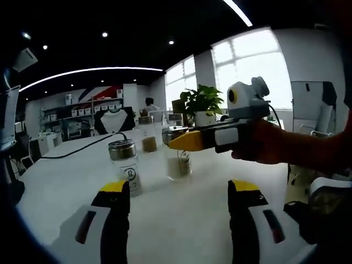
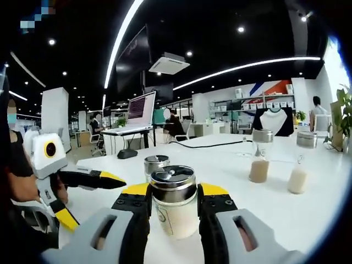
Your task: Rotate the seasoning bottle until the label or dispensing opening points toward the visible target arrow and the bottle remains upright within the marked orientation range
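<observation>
Seasoning bottle (image 2: 174, 202), glass with a metal shaker lid and pale powder inside, stood upright between the jaws of the right gripper (image 2: 174, 204), whose yellow-tipped jaws closed against its sides at 9 and 3 o'clock. So the grasp looked done, while the turn itself could not be judged: no target arrow or marked range was visible on the white table (image 2: 258, 209). A label showed on the bottle's lower left face, its print too small to read. In the left gripper view, the left gripper (image 1: 180, 190) hung with jaws wide apart and nothing between them, a second jar (image 1: 125, 165) at its 11 o'clock bearing a label with a dark character I could not make out. Two more jars (image 2: 259, 155) stood well apart toward 2 o'clock.
</observation>
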